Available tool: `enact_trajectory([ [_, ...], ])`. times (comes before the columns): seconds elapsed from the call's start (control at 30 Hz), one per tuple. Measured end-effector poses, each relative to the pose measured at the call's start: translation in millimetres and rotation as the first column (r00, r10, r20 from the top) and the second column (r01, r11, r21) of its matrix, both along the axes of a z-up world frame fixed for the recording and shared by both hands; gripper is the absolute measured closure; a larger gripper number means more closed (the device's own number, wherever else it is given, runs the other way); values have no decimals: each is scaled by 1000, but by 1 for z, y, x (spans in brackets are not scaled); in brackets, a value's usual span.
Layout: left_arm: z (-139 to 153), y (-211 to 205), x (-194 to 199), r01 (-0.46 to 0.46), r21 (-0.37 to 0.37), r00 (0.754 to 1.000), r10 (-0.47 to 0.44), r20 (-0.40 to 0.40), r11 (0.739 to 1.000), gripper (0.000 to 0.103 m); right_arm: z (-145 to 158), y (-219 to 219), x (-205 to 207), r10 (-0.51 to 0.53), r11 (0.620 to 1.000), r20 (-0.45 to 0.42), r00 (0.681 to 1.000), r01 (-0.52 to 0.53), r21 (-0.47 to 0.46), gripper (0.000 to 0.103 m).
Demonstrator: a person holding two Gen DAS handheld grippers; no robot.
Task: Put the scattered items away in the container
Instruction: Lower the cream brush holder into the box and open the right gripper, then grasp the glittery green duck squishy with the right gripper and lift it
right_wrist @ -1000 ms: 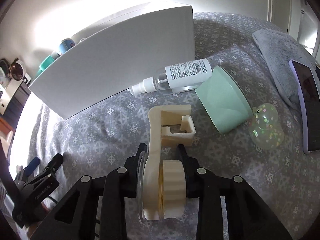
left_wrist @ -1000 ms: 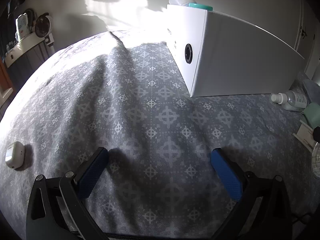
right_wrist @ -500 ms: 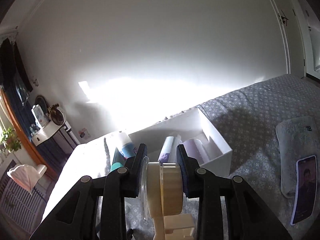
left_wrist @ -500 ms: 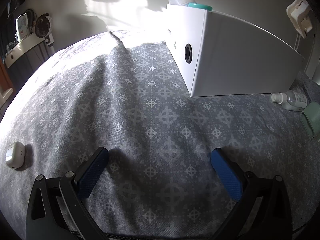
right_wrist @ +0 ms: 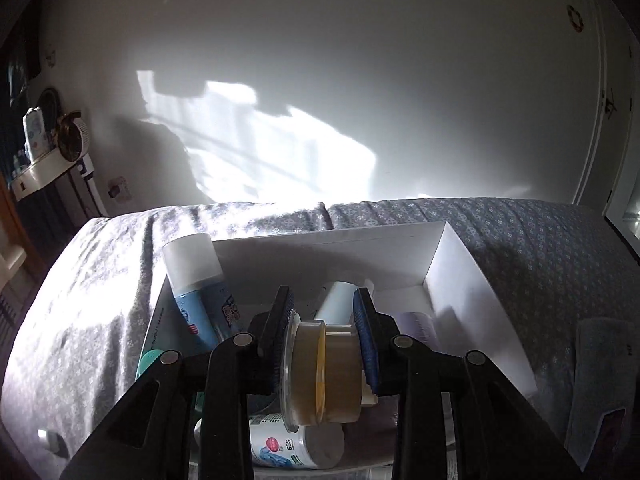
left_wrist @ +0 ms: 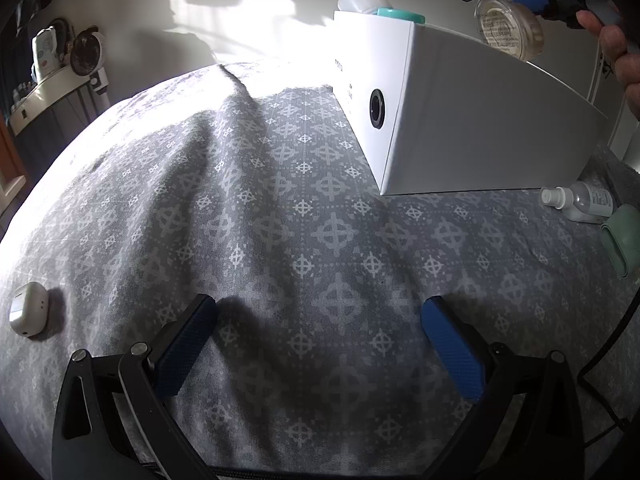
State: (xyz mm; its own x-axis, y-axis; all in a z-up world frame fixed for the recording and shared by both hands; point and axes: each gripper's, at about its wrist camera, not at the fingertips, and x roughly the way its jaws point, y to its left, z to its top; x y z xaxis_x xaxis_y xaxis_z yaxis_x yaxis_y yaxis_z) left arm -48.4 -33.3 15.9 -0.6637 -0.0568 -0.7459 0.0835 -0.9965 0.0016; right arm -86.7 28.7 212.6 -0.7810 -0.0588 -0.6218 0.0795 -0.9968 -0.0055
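The tape holder [right_wrist: 324, 368] is clamped between the blue pads of the right tongs [right_wrist: 325, 344], held above the open white box [right_wrist: 464, 280] and inside its rim, over a blue can [right_wrist: 200, 292], a white tube [right_wrist: 336, 304] and a lying bottle [right_wrist: 288, 446]; the box's right end shows bare floor. The left tongs [left_wrist: 320, 344] hover wide and empty low over the bed [left_wrist: 280, 216], well clear of the box corner. Outside the box lie a spray bottle [left_wrist: 580, 202], green cup [left_wrist: 624, 240] and white case [left_wrist: 28, 314].
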Motion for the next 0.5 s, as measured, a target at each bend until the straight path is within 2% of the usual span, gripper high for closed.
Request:
enact_trajectory([
  [0.03, 0, 0, 0, 0, 0, 1000, 0, 0, 1000, 0, -1, -10, 5, 33, 999, 5, 999, -33, 15, 66],
  [0.07, 0, 0, 0, 0, 0, 1000, 0, 0, 1000, 0, -2, -20, 12, 69, 997, 1, 998, -69, 31, 51],
  [0.1, 0, 0, 0, 0, 0, 1000, 0, 0, 1000, 0, -1, -28, 21, 104, 994, -13, 994, -103, 47, 32],
  [0.2, 0, 0, 0, 0, 1, 1000, 0, 0, 1000, 0, 8, -37, 66, 148, 986, -127, 981, -136, 94, 5],
  [0.3, 0, 0, 0, 0, 1, 1000, 0, 1, 1000, 0, 6, -11, 116, 128, 992, -176, 976, -124, 33, 0],
  [0.4, 0, 0, -1, -1, -1, 1000, 1, 2, 1000, 0, -15, 35, 157, 62, 997, -130, 989, -68, -39, 0],
  [0.5, -1, -1, -1, -1, 0, 1000, 1, 2, 1000, 0, -47, 94, 186, -35, 998, -40, 999, 32, -61, 0],
])
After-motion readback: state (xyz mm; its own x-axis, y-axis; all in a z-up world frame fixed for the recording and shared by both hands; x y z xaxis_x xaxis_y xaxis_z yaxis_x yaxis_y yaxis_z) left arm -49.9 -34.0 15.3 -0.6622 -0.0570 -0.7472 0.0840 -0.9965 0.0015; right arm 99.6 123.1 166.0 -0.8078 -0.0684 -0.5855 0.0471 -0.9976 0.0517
